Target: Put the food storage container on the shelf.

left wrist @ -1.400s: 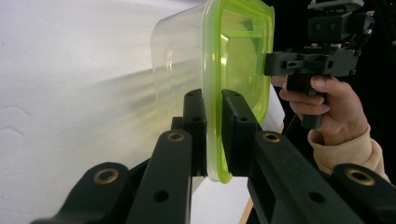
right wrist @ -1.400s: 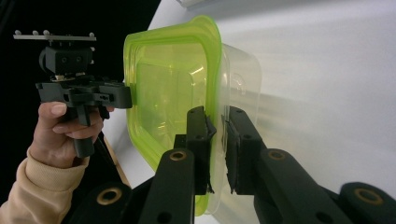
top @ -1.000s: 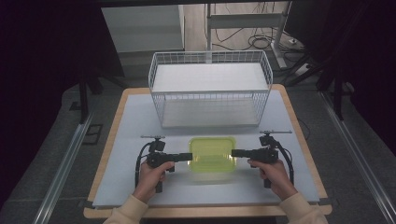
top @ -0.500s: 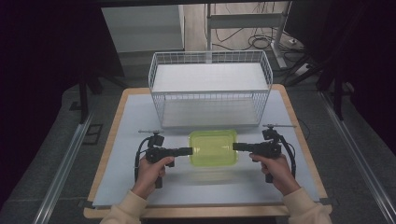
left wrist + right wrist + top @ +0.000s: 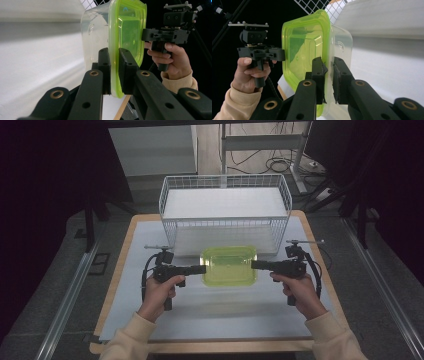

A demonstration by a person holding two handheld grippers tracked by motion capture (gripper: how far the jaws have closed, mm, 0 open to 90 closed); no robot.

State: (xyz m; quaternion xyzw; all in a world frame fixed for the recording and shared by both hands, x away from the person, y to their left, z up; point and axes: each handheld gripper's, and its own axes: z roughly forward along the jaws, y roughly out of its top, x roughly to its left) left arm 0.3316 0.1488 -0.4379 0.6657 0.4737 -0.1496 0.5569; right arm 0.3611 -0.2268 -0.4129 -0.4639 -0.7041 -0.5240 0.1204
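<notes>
A clear plastic container with a lime-green lid hangs above the table between my two grippers. My left gripper is shut on the rim at the container's left end; in the left gripper view its pads pinch the green lid edge. My right gripper is shut on the rim at the right end, and the right gripper view has its pads clamped on the lid's edge. The container stays level in the high view.
A white wire basket stands just behind the container on the white table mat. The table's wooden edge runs along the front. Cables trail from both grippers, and dark floor surrounds the table.
Both grippers have risen together and lifted the container off the mat; it now sits higher in the view and closer to the basket's front wall.
</notes>
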